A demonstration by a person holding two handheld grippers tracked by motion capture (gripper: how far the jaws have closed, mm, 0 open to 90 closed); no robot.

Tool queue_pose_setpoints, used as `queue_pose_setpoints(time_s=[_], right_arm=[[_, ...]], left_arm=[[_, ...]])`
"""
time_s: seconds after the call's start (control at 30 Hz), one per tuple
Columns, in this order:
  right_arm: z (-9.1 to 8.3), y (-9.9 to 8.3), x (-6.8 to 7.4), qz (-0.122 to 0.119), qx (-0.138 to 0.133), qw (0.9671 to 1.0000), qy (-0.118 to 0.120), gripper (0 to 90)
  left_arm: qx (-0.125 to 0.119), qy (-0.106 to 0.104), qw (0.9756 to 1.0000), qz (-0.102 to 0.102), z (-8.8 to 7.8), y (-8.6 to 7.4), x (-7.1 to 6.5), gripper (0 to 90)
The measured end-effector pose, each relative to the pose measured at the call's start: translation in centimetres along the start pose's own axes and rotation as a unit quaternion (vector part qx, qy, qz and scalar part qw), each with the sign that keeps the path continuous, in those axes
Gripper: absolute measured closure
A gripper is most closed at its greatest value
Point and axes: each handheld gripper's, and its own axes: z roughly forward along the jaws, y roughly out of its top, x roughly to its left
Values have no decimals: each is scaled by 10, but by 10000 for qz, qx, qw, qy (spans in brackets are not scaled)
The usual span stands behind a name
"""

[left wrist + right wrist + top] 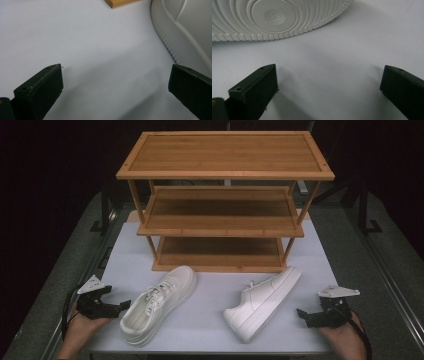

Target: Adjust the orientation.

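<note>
Wooden rack (225, 205) at far side of white table (210, 320); left shoe (157, 302) upright, right shoe (262, 301) on its side, near rack; left gripper (117, 308) and right gripper (306, 315) wide open, empty, beside shoes.

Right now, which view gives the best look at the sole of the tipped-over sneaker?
The right gripper view: the tipped sneaker shows its ridged sole close up, with the round tread disc, ahead of the open right gripper. The high view shows the same shoe whole, on its side, sole edge toward the camera.

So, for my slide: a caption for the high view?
Two open grippers flank white sneakers before a bamboo rack.
</note>
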Motion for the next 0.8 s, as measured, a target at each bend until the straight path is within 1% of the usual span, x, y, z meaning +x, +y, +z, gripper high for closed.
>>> queue_pose_setpoints(time_s=[0.03,0.07,0.17,0.33,0.37,0.4,0.43,0.47,0.5,0.53,0.57,0.6,0.63,0.7,0.73,0.77,0.8], right_arm=[[0,0,0,1,7,10000,8,6],[0,0,0,-1,5,10000,7,6],[0,0,0,-4,10,10000,4,7],[-1,0,0,-12,8,10000,-8,13],[-2,0,1,-8,29,10000,-5,41],[-4,0,1,-15,20,10000,25,87],[-6,1,1,-6,22,10000,46,160],[-9,1,1,17,12,10000,91,193],[-12,1,1,43,4,9998,191,263],[-12,1,1,43,4,9998,191,263],[-16,2,2,29,-3,9995,308,386],[-18,2,1,12,-38,9993,364,443],[-20,3,1,35,-80,9991,421,480],[-24,4,1,9,-203,9990,400,601],[-26,4,1,1,-240,9988,416,642],[-26,4,1,1,-240,9988,416,642],[-28,5,0,-17,-270,9988,400,688]], left_arm=[[260,222,9991,240,5,2,-6,0],[283,281,9987,325,6,2,-8,0],[279,264,9988,290,6,2,-7,0],[286,260,9988,286,6,2,-7,0],[288,264,9988,286,6,2,-7,0],[289,267,9988,286,6,2,-7,0],[290,266,9988,286,6,2,-7,0],[296,265,9988,288,6,2,-7,0],[302,263,9988,292,6,2,-7,0],[302,263,9988,292,6,2,-7,0],[294,262,9988,287,6,2,-7,0],[294,267,9988,287,6,2,-7,0],[288,266,9988,283,6,2,-7,0],[290,264,9988,284,6,2,-7,0],[293,265,9988,286,6,2,-7,0],[293,265,9988,286,6,2,-7,0],[293,264,9988,281,6,2,-7,0]])
